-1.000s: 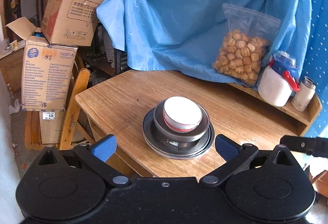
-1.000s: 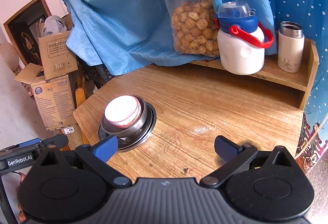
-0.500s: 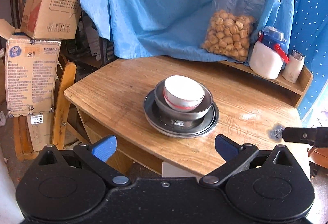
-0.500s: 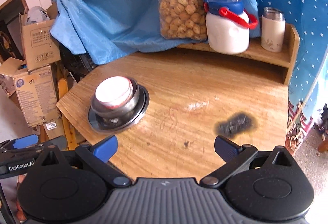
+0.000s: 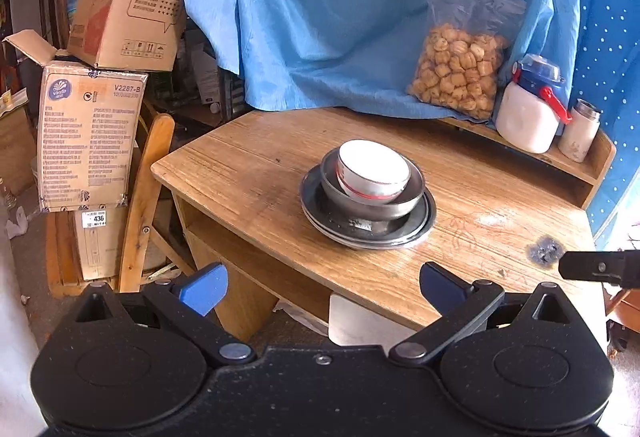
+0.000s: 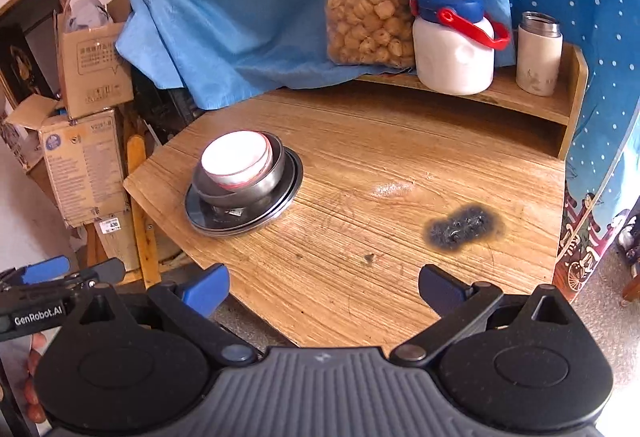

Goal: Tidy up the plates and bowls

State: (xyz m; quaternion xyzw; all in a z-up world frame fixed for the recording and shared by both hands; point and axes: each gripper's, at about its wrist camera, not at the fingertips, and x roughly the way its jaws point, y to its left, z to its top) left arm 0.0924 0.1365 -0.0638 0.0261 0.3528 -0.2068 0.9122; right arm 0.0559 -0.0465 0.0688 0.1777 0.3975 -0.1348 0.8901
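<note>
A white bowl with a red band (image 5: pixel 372 173) (image 6: pixel 236 160) nests inside a steel bowl (image 5: pixel 374 199) (image 6: pixel 256 183), which sits on stacked steel plates (image 5: pixel 416 227) (image 6: pixel 244 221) on the wooden table (image 5: pixel 248 173) (image 6: pixel 380 157). My left gripper (image 5: pixel 322 287) is open, held back from the table's near edge, with nothing between its blue-padded fingers. My right gripper (image 6: pixel 322 287) is also open and empty, over the table's front edge, to the right of the stack. The tip of the right gripper (image 5: pixel 596 269) shows in the left wrist view.
A raised shelf (image 6: pixel 520 105) at the back holds a bag of snacks (image 6: pixel 368 17), a white jug with blue lid (image 6: pixel 452 49) and a steel-topped flask (image 6: pixel 538 55). Blue cloth (image 5: pixel 340 17) hangs behind. Cardboard boxes (image 5: pixel 88 133) and a wooden chair (image 5: pixel 140 205) stand left. A dark burn mark (image 6: pixel 464 225) scars the tabletop.
Both grippers have drawn back from the table, so the stack looks smaller and farther. The bowls and plates have not moved. Both grippers stay open.
</note>
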